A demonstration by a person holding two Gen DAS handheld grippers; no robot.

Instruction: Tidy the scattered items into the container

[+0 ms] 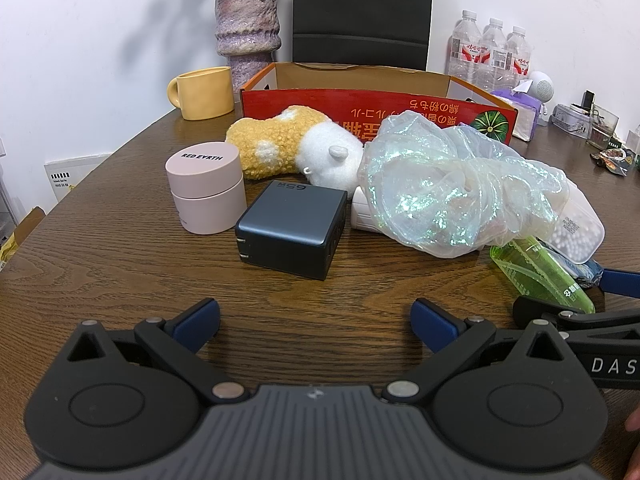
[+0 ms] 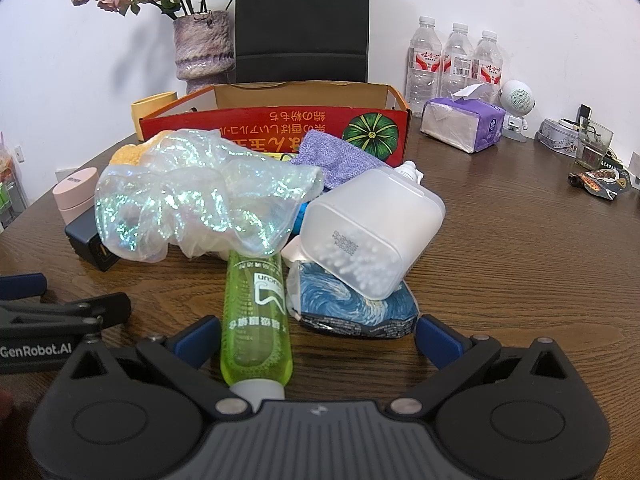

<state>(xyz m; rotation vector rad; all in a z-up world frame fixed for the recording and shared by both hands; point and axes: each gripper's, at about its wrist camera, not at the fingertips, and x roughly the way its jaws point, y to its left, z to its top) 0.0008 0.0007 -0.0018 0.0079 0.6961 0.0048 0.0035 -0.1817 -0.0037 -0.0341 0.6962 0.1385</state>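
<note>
A red cardboard box [image 1: 440,110] [image 2: 256,126] stands open at the back of the wooden table. Before it lie a yellow-and-white plush toy [image 1: 288,142], a pink jar [image 1: 206,188], a dark charger [image 1: 292,230], an iridescent crumpled film [image 1: 452,184] [image 2: 200,196], a frosted cotton-swab box [image 2: 372,228], a blue swirl-print packet [image 2: 356,304] and a green bottle [image 2: 256,312] [image 1: 544,274]. My left gripper [image 1: 316,320] is open, short of the charger. My right gripper [image 2: 318,338] is open, with the green bottle lying between its fingers near the left one.
A yellow mug [image 1: 204,92], a purple vase [image 1: 246,26] and a black chair back [image 1: 362,12] stand behind the box. Water bottles [image 2: 454,62], a tissue pack [image 2: 464,124], a small white robot figure [image 2: 516,106] and tins sit at the right.
</note>
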